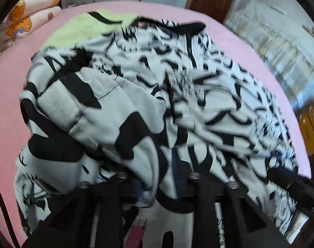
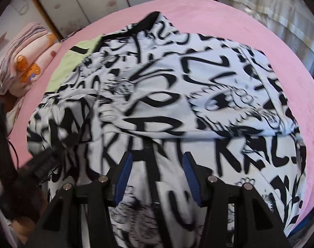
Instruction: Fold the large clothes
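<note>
Risk lies in the bunched fold under the left tool (image 1: pixel 157 186): cloth of the printed shirt (image 2: pixel 167 95) sits between its fingers, grip unclear, and could drag. The right tool (image 2: pixel 155 177) hovers released above the shirt, which sprawls ahead on the pink bed (image 2: pixel 229 20).

B&w print garment (image 1: pixel 157 95) lies bunched over pink bed sheet (image 1: pixel 10 95), a folded sleeve w/ big black patches at left. Left gripper (image 1: pixel 159 188) sits low in frame, cloth draped over and between its 2 fingers; can't tell if the pads press it. Pale green cloth (image 1: pixel 74 31) pokes out beyond. Cartoon-print bedding (image 1: pixel 22 20) far left, wooden drawers (image 1: pixel 312 124) right. Much motion blur.
</note>
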Tool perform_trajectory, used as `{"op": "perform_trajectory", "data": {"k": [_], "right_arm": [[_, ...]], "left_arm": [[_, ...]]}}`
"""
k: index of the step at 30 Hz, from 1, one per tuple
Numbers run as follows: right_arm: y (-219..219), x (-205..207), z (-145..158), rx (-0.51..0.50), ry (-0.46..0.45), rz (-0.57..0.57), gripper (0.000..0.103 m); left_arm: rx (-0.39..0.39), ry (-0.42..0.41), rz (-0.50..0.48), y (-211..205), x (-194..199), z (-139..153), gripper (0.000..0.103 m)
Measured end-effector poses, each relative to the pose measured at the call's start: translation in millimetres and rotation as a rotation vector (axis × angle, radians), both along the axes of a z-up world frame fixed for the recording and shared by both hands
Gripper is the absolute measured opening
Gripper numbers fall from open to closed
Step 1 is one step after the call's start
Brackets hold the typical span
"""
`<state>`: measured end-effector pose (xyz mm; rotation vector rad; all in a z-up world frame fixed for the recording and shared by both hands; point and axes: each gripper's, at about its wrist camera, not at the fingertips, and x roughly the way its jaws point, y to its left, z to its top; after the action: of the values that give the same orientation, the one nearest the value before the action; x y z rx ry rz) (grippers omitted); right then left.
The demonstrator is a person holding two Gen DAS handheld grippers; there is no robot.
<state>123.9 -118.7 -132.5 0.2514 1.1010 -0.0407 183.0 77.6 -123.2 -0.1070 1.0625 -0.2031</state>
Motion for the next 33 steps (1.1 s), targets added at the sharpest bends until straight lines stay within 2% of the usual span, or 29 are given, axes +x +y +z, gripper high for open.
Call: {"op": "perform_trajectory", "data": {"k": [2, 5, 11, 14, 16, 18, 22, 29, 30, 31, 32, 33], "right_arm": [[-4.6, -2.1, -4.1, 0.010, 0.007, -0.001, 0.051], [-3.3, -0.6, -7.1, 0.036, 0.007, 0.015, 0.051], [27.4, 12.5, 6.6, 0.083, -0.044, 0.113, 0.051], [52.9, 17.6, 18.0, 0.098, -0.077, 0.197, 0.053], [73.5, 19.9, 25.0, 0.100, -0.103, 0.259, 0.073], [94.6, 20.2, 30.2, 0.090, -0.133, 0.317, 0.079], [143.0, 24.8, 25.1, 0.001, -0.159, 0.438, 0.079], [195.9, 50.7, -16.3, -0.169, -0.115, 0.511, 0.079], [200.3, 55.1, -20.6, -0.198, -0.125, 0.516, 0.076], [201.3, 59.0, -22.6, -0.218, -0.137, 0.516, 0.046], [201.4, 63.6, -21.3, -0.227, -0.145, 0.519, 0.026], [199.9, 67.5, -19.2, -0.213, -0.133, 0.527, 0.010]], "left_arm": [[-0.039, 0.011, -0.004, 3.8, -2.5, -1.4, 0.057], [-0.080, -0.017, -0.001, 17.7, -19.3, 15.5, 0.078], [-0.159, -0.038, 0.040, 60.0, -42.4, 44.8, 0.079], [-0.148, -0.041, 0.117, 89.9, -59.3, 51.5, 0.079], [-0.135, -0.034, 0.176, 109.1, -68.1, 50.9, 0.079], [-0.123, -0.018, 0.226, 124.1, -74.0, 47.3, 0.079], [-0.103, 0.017, 0.288, 146.6, -81.3, 36.7, 0.079], [-0.124, 0.043, 0.320, 160.9, -87.7, 29.5, 0.079], [-0.122, 0.042, 0.318, 160.8, -88.1, 30.0, 0.079], [-0.119, 0.039, 0.314, 160.5, -88.5, 31.0, 0.079], [-0.117, 0.035, 0.310, 160.1, -88.9, 31.9, 0.079], [-0.115, 0.032, 0.307, 159.5, -89.5, 32.5, 0.079]]}}
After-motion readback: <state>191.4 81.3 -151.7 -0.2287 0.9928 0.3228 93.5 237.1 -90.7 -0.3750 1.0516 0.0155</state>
